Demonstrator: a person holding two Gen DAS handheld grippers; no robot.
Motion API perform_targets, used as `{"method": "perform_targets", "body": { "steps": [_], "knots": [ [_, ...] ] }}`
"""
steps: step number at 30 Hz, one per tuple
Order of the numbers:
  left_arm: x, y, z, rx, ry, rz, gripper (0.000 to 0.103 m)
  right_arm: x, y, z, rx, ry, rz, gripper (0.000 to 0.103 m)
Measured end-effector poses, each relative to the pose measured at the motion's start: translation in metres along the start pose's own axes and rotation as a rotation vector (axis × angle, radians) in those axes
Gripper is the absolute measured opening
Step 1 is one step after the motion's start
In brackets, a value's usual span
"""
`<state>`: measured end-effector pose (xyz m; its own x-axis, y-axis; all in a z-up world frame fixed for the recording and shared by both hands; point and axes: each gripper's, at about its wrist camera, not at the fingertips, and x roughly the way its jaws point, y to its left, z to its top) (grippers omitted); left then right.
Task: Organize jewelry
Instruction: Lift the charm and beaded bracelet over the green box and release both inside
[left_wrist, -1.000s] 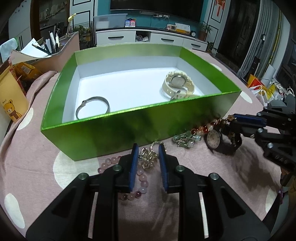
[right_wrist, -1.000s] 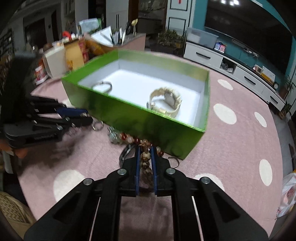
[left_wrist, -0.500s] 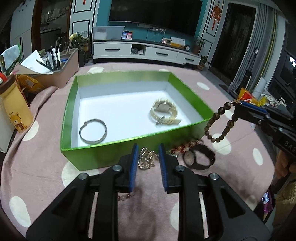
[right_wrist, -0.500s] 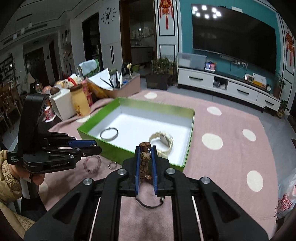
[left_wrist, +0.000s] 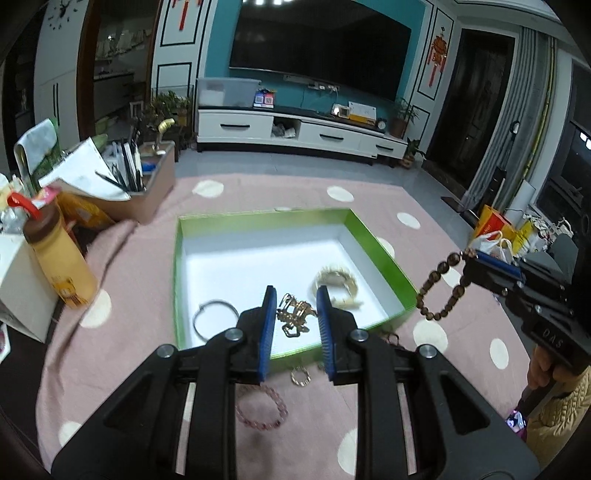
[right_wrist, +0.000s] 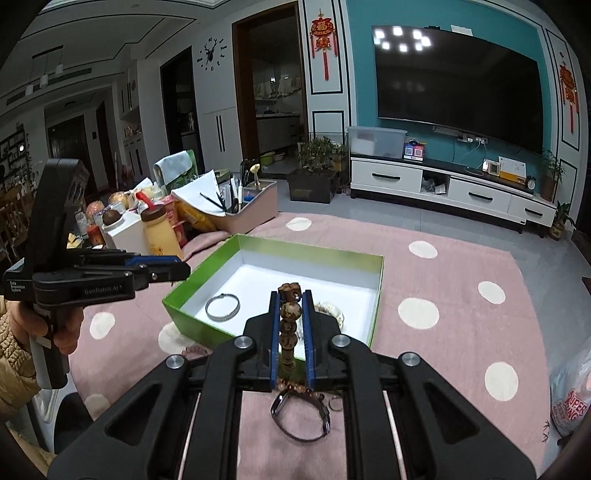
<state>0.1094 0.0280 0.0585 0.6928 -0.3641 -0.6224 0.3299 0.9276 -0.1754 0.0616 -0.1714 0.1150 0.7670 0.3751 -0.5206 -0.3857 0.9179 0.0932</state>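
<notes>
A green box (left_wrist: 380, 254) with a white floor sits on the pink dotted cloth; it holds a silver bangle (left_wrist: 215, 319) and a cream watch (left_wrist: 337, 283). My left gripper (left_wrist: 295, 308) is shut on a gold chain piece (left_wrist: 293, 317) and holds it raised over the box's near edge. My right gripper (right_wrist: 291, 314) is shut on a brown bead bracelet (right_wrist: 289, 319), which hangs from it right of the box in the left wrist view (left_wrist: 441, 291). On the cloth lie a pink bead bracelet (left_wrist: 262, 406), a gold ring (left_wrist: 301, 377) and a dark watch (right_wrist: 299, 417).
A yellow bottle (left_wrist: 61, 266) and a white carton (left_wrist: 22, 284) stand left of the box. A brown organiser with pens (left_wrist: 144, 192) is behind them. A small ring (right_wrist: 335, 402) lies by the dark watch. The cloth's right edge borders bags (left_wrist: 495, 240).
Both grippers have risen well above the table with their pieces. The left one now holds the gold chain over the box; the bead bracelet hangs higher at the box's right.
</notes>
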Motion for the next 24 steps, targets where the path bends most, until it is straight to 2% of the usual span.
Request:
{"method": "perform_targets", "body": {
  "steps": [11, 19, 24],
  "knots": [
    [0.034, 0.022, 0.029, -0.069, 0.052, 0.020, 0.022, 0.032, -0.008, 0.023, 0.024, -0.005, -0.025, 0.011],
    [0.062, 0.043, 0.038, -0.143, 0.107, -0.018, 0.022, 0.064, -0.019, 0.031, 0.087, 0.035, -0.013, 0.011],
    [0.084, 0.052, 0.039, -0.199, 0.155, -0.053, 0.022, 0.090, -0.022, 0.027, 0.134, 0.089, 0.008, 0.011]
  ]
}}
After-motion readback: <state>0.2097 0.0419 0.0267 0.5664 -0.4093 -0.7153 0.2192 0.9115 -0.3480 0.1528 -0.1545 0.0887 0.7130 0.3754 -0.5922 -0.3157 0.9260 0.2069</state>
